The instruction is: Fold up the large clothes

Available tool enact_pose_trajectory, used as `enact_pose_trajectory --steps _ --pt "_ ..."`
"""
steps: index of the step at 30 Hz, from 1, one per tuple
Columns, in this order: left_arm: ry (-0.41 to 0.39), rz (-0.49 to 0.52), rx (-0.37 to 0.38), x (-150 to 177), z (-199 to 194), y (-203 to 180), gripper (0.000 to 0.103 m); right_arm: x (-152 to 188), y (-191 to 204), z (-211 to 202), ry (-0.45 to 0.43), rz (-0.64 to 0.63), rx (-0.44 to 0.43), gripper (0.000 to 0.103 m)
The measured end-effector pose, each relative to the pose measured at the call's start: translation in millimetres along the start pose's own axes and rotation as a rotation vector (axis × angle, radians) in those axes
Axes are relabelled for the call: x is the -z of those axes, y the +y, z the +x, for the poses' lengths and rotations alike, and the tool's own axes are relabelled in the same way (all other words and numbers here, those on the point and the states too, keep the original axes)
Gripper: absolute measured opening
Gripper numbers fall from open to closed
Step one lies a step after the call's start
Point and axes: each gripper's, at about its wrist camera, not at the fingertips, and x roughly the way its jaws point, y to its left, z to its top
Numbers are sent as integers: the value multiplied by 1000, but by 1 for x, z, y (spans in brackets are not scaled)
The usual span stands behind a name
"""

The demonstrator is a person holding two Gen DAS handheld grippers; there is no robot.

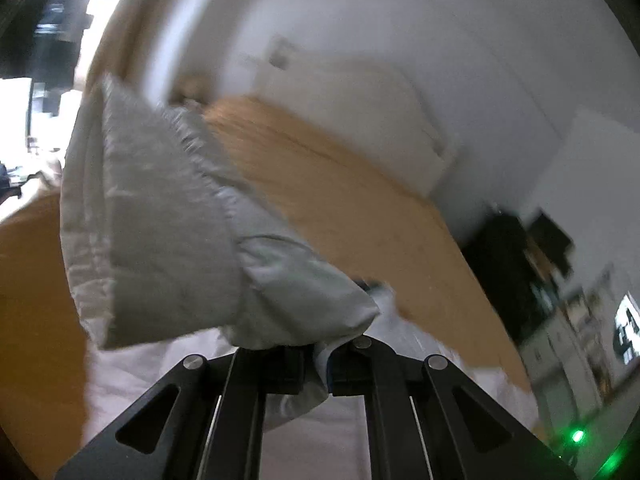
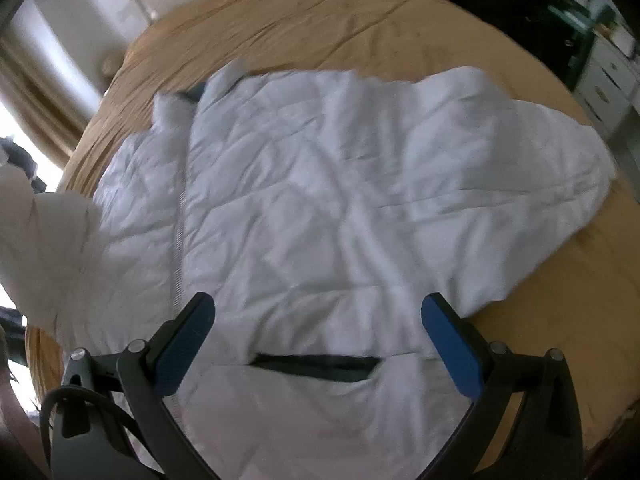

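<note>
White quilted jacket (image 2: 320,208) lies spread, front up, on the bed (image 2: 360,16), which is covered with a tan sheet. Zip line runs down its left part; a dark pocket slit (image 2: 316,364) sits near the hem, between the right tool's fingers in the right wrist view.

Left tool (image 1: 316,364): jaws closed, pinching a bunch of the jacket's sleeve (image 1: 168,216). The sleeve is lifted off the bed and hangs stretched ahead of the tool; its grey lining and cuff end show. In the right wrist view the same raised sleeve appears at the far left edge (image 2: 44,248).

Right tool (image 2: 318,344): jaws wide apart, nothing between the blue pads (image 2: 452,356), hovering over the near hem.

Step in hand, as judged: carrying the left sleeve across the body to fold it in.
- Keep the pinch firm; the padded fabric is slippery and bulky, so it may slide out.
- Lay the sleeve flat across the chest, aligned with the zip, not twisted.
- Right tool could pin the body near the hem so the jacket does not drag along.

Surroundings: white wall and curtain (image 2: 24,80) far left, dark furniture (image 2: 520,12) and white drawers (image 2: 608,76) far right. Nothing on the bed blocks the fold. Both views are blurred; fine detail is uncertain.
</note>
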Motion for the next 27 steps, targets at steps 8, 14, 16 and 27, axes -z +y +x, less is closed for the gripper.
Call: enact_pose_trajectory --steps 8,14,16,27 --pt "404 118 41 141 175 -85 6 6 -52 4 1 156 -26 103" --pt "543 188 -66 197 218 -102 16 11 -63 2 -5 175 -3 103" --pt "561 179 16 187 214 -111 33 11 -66 2 0 174 5 103" --pt "287 330 -198 93 132 -42 87 -12 -17 -22 -137 38 -78 99"
